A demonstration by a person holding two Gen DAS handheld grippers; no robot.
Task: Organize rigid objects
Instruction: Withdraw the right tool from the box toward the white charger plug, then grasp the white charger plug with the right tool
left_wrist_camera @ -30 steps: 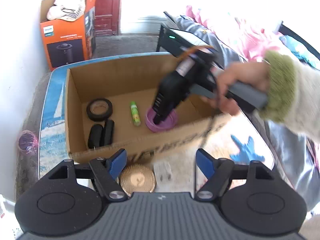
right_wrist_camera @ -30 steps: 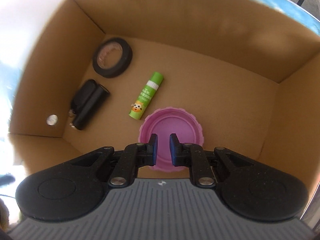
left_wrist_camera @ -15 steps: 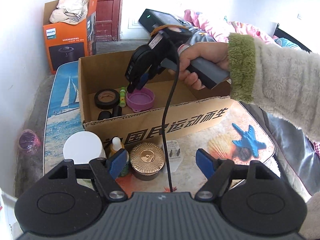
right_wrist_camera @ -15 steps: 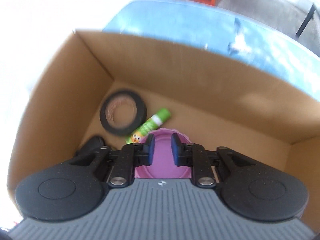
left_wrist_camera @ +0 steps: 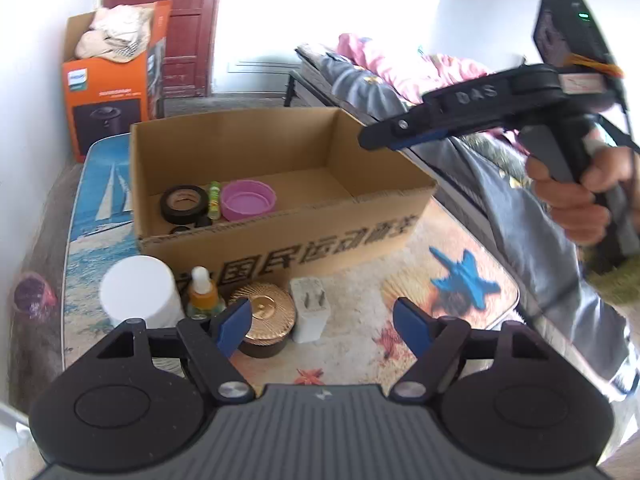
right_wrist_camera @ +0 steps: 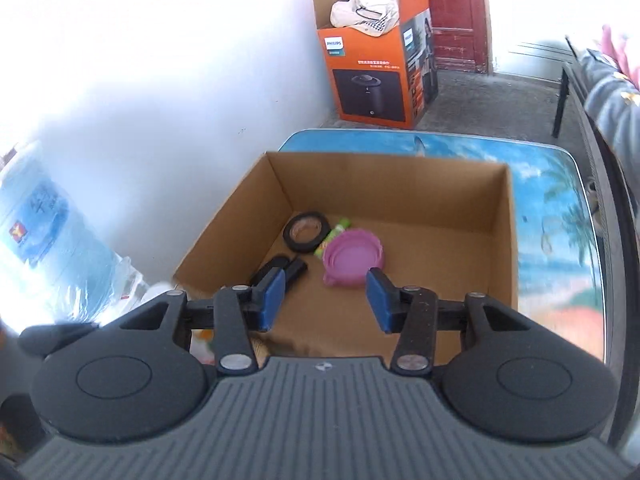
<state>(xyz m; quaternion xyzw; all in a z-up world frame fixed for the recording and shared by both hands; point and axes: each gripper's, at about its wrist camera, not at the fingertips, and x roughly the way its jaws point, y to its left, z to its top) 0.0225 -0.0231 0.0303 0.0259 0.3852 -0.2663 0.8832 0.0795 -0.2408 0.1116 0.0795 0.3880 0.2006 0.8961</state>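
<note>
The right hand-held gripper [right_wrist_camera: 326, 300] is hanging above the near edge of the cardboard box [right_wrist_camera: 505, 240] with its blue pads [right_wrist_camera: 271, 298] parted and nothing between them — its jaws have just been opening. In the left wrist view the same tool is sitting high at the right, gripped by a person's hand [left_wrist_camera: 576, 196], well clear of the box. The left hand-held gripper [left_wrist_camera: 322, 326] is standing wide open and empty over the worktop [left_wrist_camera: 460, 280], just in front of the box.

Inside the box, the pink lid [right_wrist_camera: 352, 258] is lying on the floor of the carton, touching or nearly touching the green glue stick [right_wrist_camera: 334, 236]; the black tape roll [right_wrist_camera: 307, 232] is lying just beside them, and two black cylinders [right_wrist_camera: 286, 270] are resting nearer the front wall.

Outside, along the box's printed front, a white round container [left_wrist_camera: 138, 292], a small dropper bottle [left_wrist_camera: 201, 292], a gold-lidded jar [left_wrist_camera: 266, 320] and a white plug adapter [left_wrist_camera: 310, 312] are standing in a row — the jar partly behind the left pad.
</note>
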